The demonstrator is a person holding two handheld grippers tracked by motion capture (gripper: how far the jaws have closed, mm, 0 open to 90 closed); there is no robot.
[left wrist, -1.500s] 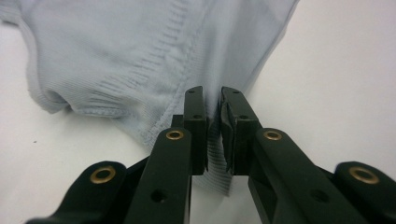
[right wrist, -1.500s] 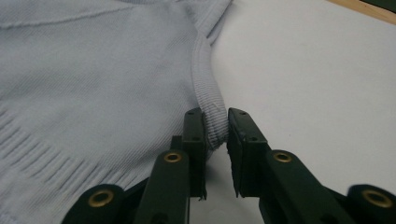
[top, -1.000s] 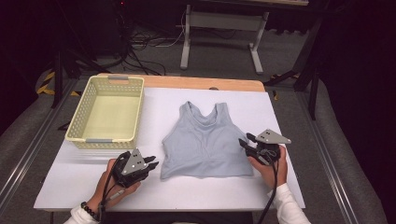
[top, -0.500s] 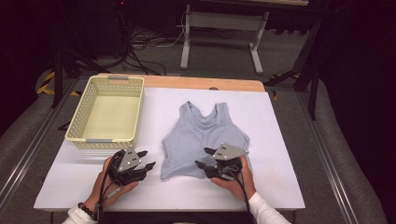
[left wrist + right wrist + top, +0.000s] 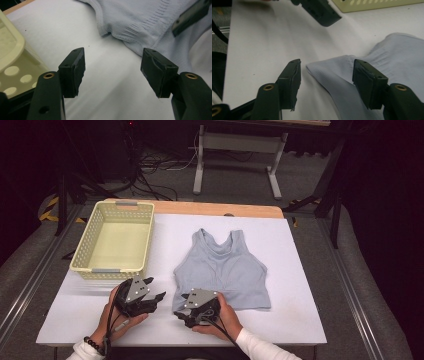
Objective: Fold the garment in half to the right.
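- Left gripper [image 5: 113, 72]: jaws apart, lately widening, nothing gripped; bare white table cover [image 5: 112, 100] lies between the pads, the top's hem past the right jaw at upper right of the left gripper view.
- Right gripper [image 5: 327, 80]: jaws apart, lately widened, nothing clamped; the lower left hem corner of the top [image 5: 342, 75] lies between them, no pad pressing it.
- Crop top [image 5: 222, 270], pale blue, ribbed, one: flat at centre frame in the high view, long axis running up and down the picture, straps and neckline toward the top edge, hem toward the bottom.
- Left gripper [image 5: 159, 297] in the high view: lower left of centre, just beside the hem corner, apart from the cloth.
- Right gripper [image 5: 184, 316] in the high view: lower centre, at the same hem corner.
- Basket [image 5: 82, 255], pale yellow, perforated, one: left of frame, nothing in it, well apart from the top.
- Grippers: two; hands: two.
- View differences: rib knit and hem stitching read in the gripper views; whole outline and straps in the high view. The right gripper view catches the other gripper's jaw [image 5: 319, 11] at top.
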